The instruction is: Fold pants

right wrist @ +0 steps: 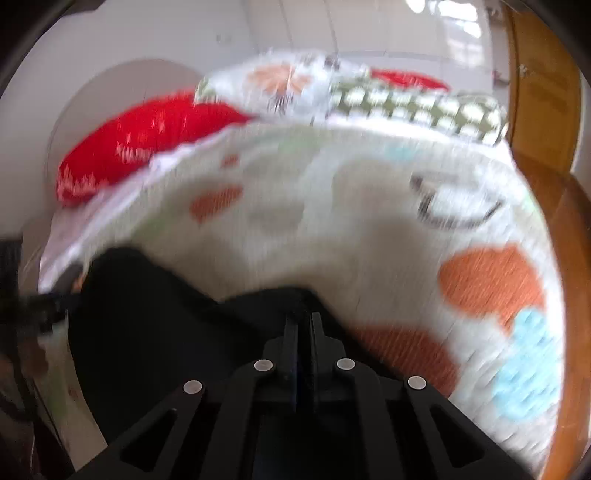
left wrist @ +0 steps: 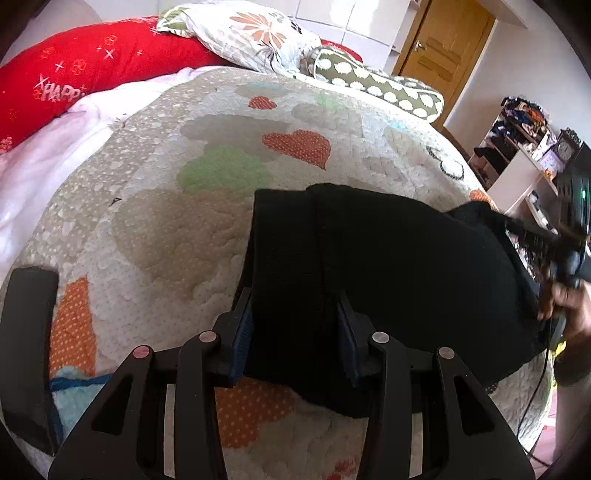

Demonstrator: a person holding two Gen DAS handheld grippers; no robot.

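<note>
Black pants (left wrist: 388,266) lie partly folded on a quilted bedspread (left wrist: 166,229). In the left wrist view my left gripper (left wrist: 293,306) is open, its two blue-padded fingers (left wrist: 243,332) standing either side of a fold of the pants near their left edge. My right gripper shows at the far right of that view (left wrist: 517,225), at the pants' right edge. In the blurred right wrist view my right gripper (right wrist: 303,321) is shut on the edge of the black pants (right wrist: 155,325), which spread to the left below it.
Red pillow (left wrist: 74,74), floral pillow (left wrist: 251,33) and dotted green pillow (left wrist: 376,85) lie at the bed's head. A wooden door (left wrist: 439,48) and cluttered white shelves (left wrist: 517,155) stand at the right. A wooden bed frame (right wrist: 569,295) borders the bedspread (right wrist: 369,229).
</note>
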